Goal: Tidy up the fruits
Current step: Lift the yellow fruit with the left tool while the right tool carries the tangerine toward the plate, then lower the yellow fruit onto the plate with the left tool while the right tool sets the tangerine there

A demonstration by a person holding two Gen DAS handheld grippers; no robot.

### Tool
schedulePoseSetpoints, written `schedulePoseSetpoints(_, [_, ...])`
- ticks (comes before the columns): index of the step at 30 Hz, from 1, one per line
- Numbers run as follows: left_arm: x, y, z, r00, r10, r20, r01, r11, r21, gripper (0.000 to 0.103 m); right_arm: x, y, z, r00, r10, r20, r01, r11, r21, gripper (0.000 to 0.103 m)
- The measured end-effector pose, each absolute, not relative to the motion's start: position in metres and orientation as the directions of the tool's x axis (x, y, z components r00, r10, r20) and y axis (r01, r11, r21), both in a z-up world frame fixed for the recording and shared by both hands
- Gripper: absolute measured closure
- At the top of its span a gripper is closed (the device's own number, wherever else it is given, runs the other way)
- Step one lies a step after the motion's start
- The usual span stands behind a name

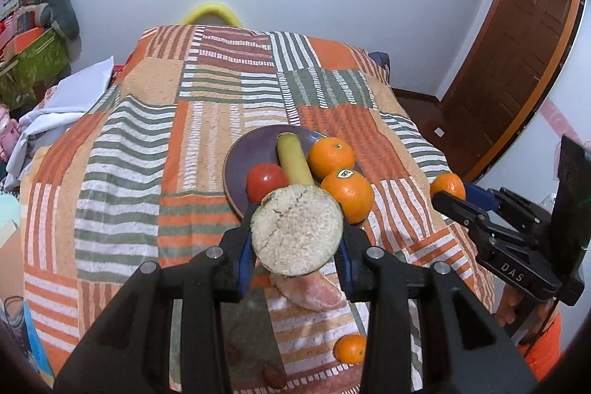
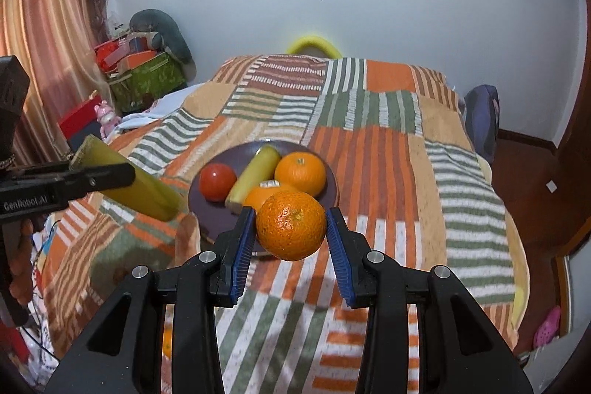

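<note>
A dark purple plate (image 1: 243, 154) (image 2: 328, 187) sits on the striped bedspread and holds a red tomato (image 1: 265, 180) (image 2: 217, 180), a yellow-green stalk piece (image 1: 293, 157) (image 2: 255, 174) and two oranges (image 1: 331, 156) (image 1: 349, 192) (image 2: 301, 172). My left gripper (image 1: 295, 242) is shut on a second thick yellow-green stalk piece (image 1: 297, 231) (image 2: 136, 189), cut end toward the camera, held above the plate's near edge. My right gripper (image 2: 291, 228) (image 1: 456, 198) is shut on an orange (image 2: 291, 226) (image 1: 447, 185), held right of the plate.
A small orange (image 1: 350, 349), a pinkish piece (image 1: 314, 292) and a dark red fruit (image 1: 274, 377) lie on the bedspread (image 1: 147, 135) near its front edge. Boxes and clutter (image 2: 144, 76) stand at the left, a wooden door (image 1: 517, 43) at the right.
</note>
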State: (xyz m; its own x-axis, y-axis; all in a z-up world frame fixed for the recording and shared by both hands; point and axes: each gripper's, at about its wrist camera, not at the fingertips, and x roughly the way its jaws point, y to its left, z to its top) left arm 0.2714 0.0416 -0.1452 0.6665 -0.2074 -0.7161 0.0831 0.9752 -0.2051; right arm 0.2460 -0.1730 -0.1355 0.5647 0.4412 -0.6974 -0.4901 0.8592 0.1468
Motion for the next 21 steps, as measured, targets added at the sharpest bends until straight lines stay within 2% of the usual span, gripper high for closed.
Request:
schedulePoseSetpoints(7, [0.297, 0.031, -0.159, 0.618, -0.23, -0.752, 0.121, 0.973, -0.198, 0.067, 0.263, -0.163, -0.136, 0.575, 0.441, -0.689, -0.501, 0.856, 0.13, 0.067])
schedulePoseSetpoints(21, [0.342, 0.036, -0.165, 0.617, -0.231, -0.752, 0.122, 0.972, -0.199, 0.067, 0.292, -0.14, -0.147, 0.559, 0.45, -0.696, -0.528, 0.841, 0.12, 0.067])
